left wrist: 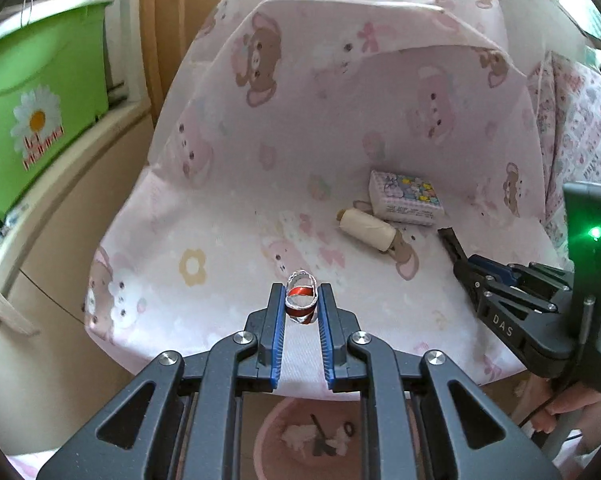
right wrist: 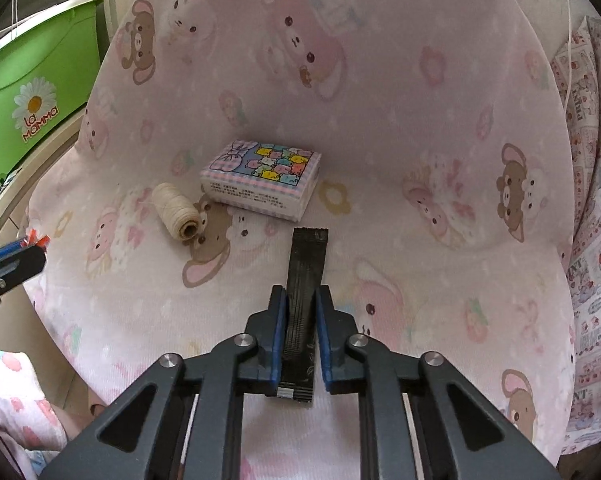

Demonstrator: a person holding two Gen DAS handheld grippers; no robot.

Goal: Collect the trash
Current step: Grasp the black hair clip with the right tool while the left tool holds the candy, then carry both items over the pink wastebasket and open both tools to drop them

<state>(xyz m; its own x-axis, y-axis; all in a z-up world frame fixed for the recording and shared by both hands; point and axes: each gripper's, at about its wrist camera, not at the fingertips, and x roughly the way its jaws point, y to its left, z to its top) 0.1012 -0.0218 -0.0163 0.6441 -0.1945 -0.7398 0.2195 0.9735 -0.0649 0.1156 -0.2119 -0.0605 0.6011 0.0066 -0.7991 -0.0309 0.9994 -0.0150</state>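
Note:
My left gripper (left wrist: 301, 294) is shut on a small red and silver wrapper (left wrist: 300, 300), held above the front of a chair seat covered in pink bear-print cloth (left wrist: 228, 208). My right gripper (right wrist: 301, 296) is shut on a long black sachet (right wrist: 305, 280) that sticks out past the fingertips over the same seat (right wrist: 380, 184). In the left wrist view the right gripper (left wrist: 456, 254) shows at the right with the sachet's tip. In the right wrist view the left gripper (right wrist: 36, 246) shows at the left edge with the red wrapper.
A small pastel printed box (right wrist: 262, 178) and a spool of cream thread (right wrist: 174, 210) lie on the seat near its back. A green plastic bin (left wrist: 24, 92) stands to the left on a cream ledge. A pink basket (left wrist: 320, 436) sits on the floor below the seat.

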